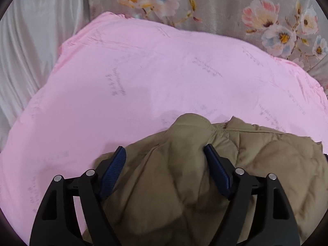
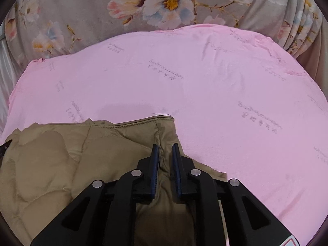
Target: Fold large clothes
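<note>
Pink sheet (image 2: 205, 94) under khaki jacket (image 2: 61, 153)

The tan quilted padded jacket (image 1: 205, 174) lies on the pink printed sheet (image 1: 133, 82), filling the 6 o'clock part of the left wrist view. The sheet spreads from it toward 12 o'clock, where the grey flowered fabric (image 1: 215, 6) lies behind it. A white satin cloth (image 1: 30, 51) lies at 9 to 10 o'clock. In the right wrist view the jacket (image 2: 71, 164) sits at 7 o'clock, the sheet (image 2: 225, 102) at 3 o'clock.
</note>
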Motion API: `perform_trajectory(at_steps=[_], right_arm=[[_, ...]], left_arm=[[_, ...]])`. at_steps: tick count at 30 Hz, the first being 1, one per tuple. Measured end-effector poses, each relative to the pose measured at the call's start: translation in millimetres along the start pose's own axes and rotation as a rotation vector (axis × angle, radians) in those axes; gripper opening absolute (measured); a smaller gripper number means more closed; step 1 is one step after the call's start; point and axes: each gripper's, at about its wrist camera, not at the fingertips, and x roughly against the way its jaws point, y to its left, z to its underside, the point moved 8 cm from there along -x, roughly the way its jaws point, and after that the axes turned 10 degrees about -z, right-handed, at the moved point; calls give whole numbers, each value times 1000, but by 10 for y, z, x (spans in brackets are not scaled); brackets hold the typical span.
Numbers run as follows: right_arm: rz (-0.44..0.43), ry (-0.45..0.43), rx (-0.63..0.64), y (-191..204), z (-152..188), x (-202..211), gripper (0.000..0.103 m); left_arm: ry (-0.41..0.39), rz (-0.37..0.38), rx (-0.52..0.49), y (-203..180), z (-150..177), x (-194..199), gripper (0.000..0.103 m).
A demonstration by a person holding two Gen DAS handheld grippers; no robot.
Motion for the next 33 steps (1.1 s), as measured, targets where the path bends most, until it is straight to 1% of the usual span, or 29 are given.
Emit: perform_trajectory(at_steps=[1, 3, 5, 6, 7, 8, 9, 10, 11, 12, 13, 15, 17, 19, 21, 27, 33], right_arm=[[-5, -25, 4, 48, -33, 132, 17], [-53, -72, 39, 284, -127, 366, 19], [-108, -89, 100, 635, -191, 464, 19], [-141, -86, 137, 855, -207, 469, 19], [-168, -80, 161, 1023, -209, 445, 18], [-198, -68, 184, 1212, -201, 396, 17], [-214, -55, 200, 1363, -180, 330, 13], [-225, -40, 211, 1491, -152, 249, 12], [-230, -24, 220, 1589, -122, 165, 12], [-232, -6, 225, 1664, -77, 72, 12], [-228, 19, 224, 1708, -18, -51, 11], [-209, 55, 208, 1699, 105, -236, 11], [-212, 76, 176, 1622, 190, -394, 9], [-235, 80, 143, 1557, 223, -472, 7], [-239, 79, 130, 1520, 247, -518, 6], [-194, 49, 168, 1561, 331, -591, 6], [-210, 51, 152, 1529, 351, -634, 6]], left_arm=[[-22, 2, 0, 38, -28, 150, 72], [-68, 4, -16, 32, -112, 420, 69], [-113, 43, -49, -129, -224, 695, 62], [-117, 62, -62, -216, -253, 757, 61], [-116, 97, -85, -373, -275, 827, 57], [-111, 129, -106, -546, -281, 866, 50], [-107, 140, -117, -659, -273, 866, 48], [-102, 148, -137, -827, -264, 839, 42], [-97, 150, -151, -940, -243, 797, 32], [-83, 151, -161, -1041, -209, 734, 26], [-51, 163, -169, -1160, -155, 626, 20], [-12, 176, -162, -1272, -62, 470, 20], [6, 169, -155, -1334, 41, 298, 20], [1, 171, -144, -1354, 105, 232, 20], [-10, 166, -140, -1367, 135, 178, 20], [-49, 129, -156, -1413, 176, 98, 20], [-54, 125, -151, -1424, 204, 60, 19]])
